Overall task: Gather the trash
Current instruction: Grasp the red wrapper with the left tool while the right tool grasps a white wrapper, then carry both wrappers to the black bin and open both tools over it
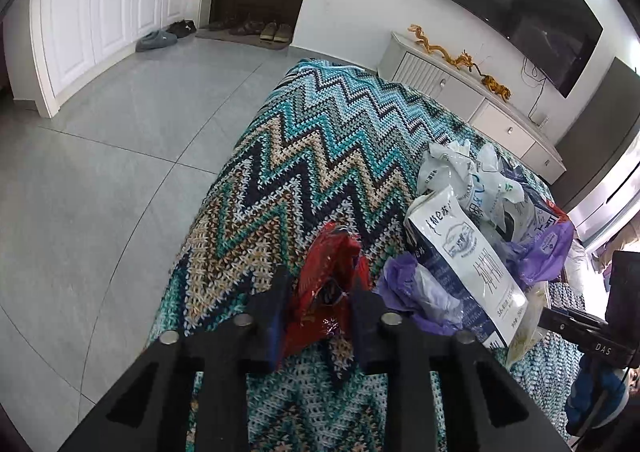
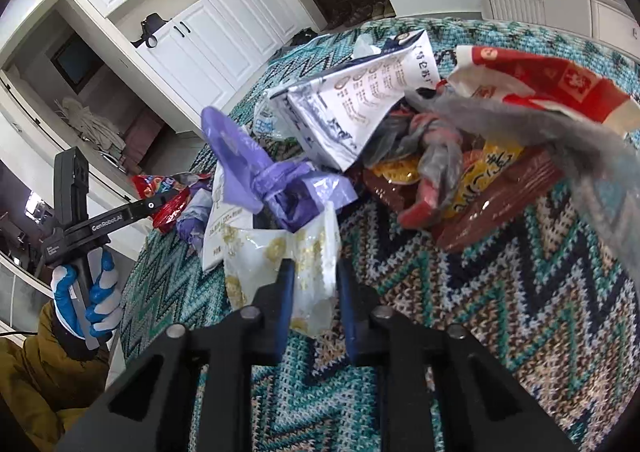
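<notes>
My left gripper [image 1: 320, 272] is shut on a red snack wrapper [image 1: 328, 284] and holds it just above the zigzag knit cloth [image 1: 304, 140]. To its right lies a trash pile: a white and navy milk bag [image 1: 460, 256], purple plastic [image 1: 408, 284] and crumpled white bags [image 1: 468, 172]. My right gripper [image 2: 316, 272] is shut on a white bag with gold print [image 2: 288, 260] at the near edge of the pile. The right wrist view also shows the purple plastic [image 2: 272, 180], the milk bag [image 2: 360, 104], a red and white wrapper [image 2: 552, 84], a brown wrapper [image 2: 500, 200] and my left gripper holding the red wrapper [image 2: 168, 200].
Grey tiled floor [image 1: 100, 172] lies left of the table. White cabinets [image 1: 104, 12] stand at the far left, with shoes [image 1: 276, 32] by a dark door. A white TV console [image 1: 472, 100] and a wall TV [image 1: 512, 0] are behind the table.
</notes>
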A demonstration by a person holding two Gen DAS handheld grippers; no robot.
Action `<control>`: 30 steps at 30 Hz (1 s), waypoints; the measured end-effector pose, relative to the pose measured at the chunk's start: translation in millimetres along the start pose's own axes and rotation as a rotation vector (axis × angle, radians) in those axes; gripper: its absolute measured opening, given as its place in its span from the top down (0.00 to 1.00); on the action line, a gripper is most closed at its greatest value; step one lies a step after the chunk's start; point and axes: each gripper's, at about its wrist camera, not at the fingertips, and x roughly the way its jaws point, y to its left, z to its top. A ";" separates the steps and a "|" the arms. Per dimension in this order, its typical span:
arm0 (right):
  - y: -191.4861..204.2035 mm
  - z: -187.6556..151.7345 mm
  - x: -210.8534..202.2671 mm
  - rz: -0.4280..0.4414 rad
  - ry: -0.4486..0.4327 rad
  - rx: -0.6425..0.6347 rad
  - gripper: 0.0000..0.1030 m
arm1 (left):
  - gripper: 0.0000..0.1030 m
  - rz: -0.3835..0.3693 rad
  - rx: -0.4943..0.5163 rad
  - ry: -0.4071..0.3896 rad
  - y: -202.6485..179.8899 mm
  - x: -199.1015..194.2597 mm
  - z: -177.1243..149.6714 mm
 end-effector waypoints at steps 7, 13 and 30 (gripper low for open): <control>6.4 -13.0 -39.5 0.022 -0.083 -0.042 0.91 | 0.90 -0.003 0.068 -0.091 -23.9 -47.5 3.0; -14.2 -37.7 -115.3 -0.027 -0.238 -0.015 0.91 | 0.90 -0.109 0.215 -0.144 -95.8 -79.5 7.4; -241.8 -222.7 -313.7 -0.745 -0.419 0.520 0.90 | 0.88 -0.568 0.794 0.102 -506.2 -11.3 -69.8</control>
